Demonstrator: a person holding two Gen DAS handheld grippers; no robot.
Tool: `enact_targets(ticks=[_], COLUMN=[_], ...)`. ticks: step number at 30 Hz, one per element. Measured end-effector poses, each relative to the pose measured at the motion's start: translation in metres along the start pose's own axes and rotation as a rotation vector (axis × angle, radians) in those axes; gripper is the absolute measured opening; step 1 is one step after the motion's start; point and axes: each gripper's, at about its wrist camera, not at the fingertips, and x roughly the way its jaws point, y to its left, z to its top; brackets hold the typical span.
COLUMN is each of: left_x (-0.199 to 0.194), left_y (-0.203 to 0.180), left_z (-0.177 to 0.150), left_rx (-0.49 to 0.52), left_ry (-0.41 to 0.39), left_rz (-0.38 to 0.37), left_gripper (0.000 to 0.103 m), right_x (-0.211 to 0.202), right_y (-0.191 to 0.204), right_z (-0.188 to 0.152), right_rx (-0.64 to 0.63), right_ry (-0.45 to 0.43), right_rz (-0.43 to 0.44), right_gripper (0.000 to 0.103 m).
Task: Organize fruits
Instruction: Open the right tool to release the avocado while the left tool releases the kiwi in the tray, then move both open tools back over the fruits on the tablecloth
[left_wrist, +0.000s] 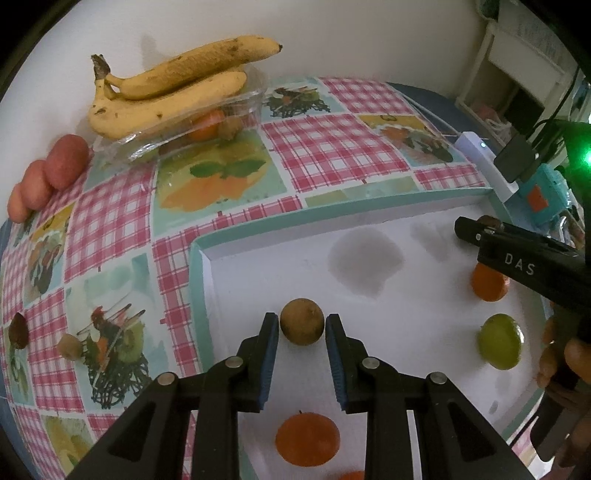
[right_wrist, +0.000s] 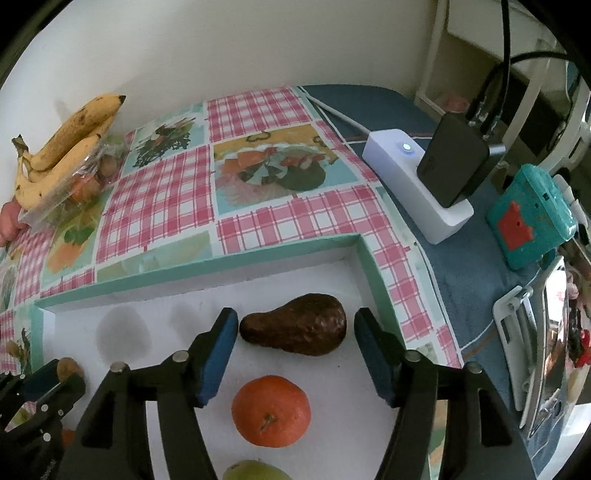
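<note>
Left hand-held gripper (left_wrist: 301, 326) clamped on a small brown fruit (left_wrist: 301, 321), perhaps a longan, right hand-held gripper (right_wrist: 295, 325) standing apart around the avocado (right_wrist: 295, 324), both in the white tray (left_wrist: 258, 266) on the checked counter (left_wrist: 351, 136); lift straight, avoiding the tangerines (right_wrist: 271, 410).

You are working in a private home, not a lab or shop. The desk (right_wrist: 458, 280) carries a printed oilcloth (left_wrist: 332, 147) of pink checks and fruit pictures — household ware. Ripe bananas (left_wrist: 166, 92) lie on a clear plastic punnet (left_wrist: 207, 122) against a plain painted wall (right_wrist: 221, 48). A white power strip (right_wrist: 410, 181) with a lit indicator and a black adapter (right_wrist: 454, 162) sits at the desk edge — beside it a teal toy-like box (right_wrist: 528, 218). White shelving (left_wrist: 517, 66) with domestic clutter stands behind.
</note>
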Motion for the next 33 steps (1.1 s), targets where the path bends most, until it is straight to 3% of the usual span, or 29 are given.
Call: enact_targets(ticks=[5,6,8,9,10,15,19,25,33], left_x=[-0.011,-0.013,-0.020,-0.023,-0.028,-0.041,-0.045,-0.049,-0.048], left_y=[0.002,0.003,0.007,0.009,0.012,0.036,0.067,0.103,0.125], left_z=[0.000,0.000,0.001,0.001,0.002,0.006,0.006,0.000,-0.010], left_rx=[-0.005,-0.007,-0.017,-0.020,-0.026,-0.083,-0.171,-0.290,-0.367], left_ry=[-0.008,-0.009,-0.023,-0.030,-0.039,-0.055,-0.063,-0.108,-0.127], left_rz=[-0.019,-0.026,-0.037,-0.037,-0.036,-0.024,0.019,0.120,0.170], left_gripper=[0.033,0.036,0.059,0.061,0.062,0.071,0.075,0.103,0.103], right_x=[-0.006,-0.007,-0.008,-0.010,-0.010,-0.016,-0.019,-0.021,-0.029], right_y=[-0.002,-0.002,-0.003,-0.003,-0.003,-0.003,-0.003,0.000,0.009], right_z=[0.002,0.002,0.002,0.002,0.002,0.002,0.003,0.003,0.003], right_rx=[0.003,0.003,0.001,0.000,-0.002,-0.011,-0.011,-0.021,-0.027], right_ry=[-0.015,-0.017,-0.019,-0.021,-0.023,-0.042,-0.054,-0.052,-0.068], right_rz=[0.000,0.002,0.004,0.003,0.003,0.006,0.004,0.010,0.034], right_gripper=[0.067,0.067,0.074,0.085,0.087,0.087,0.087,0.087,0.088])
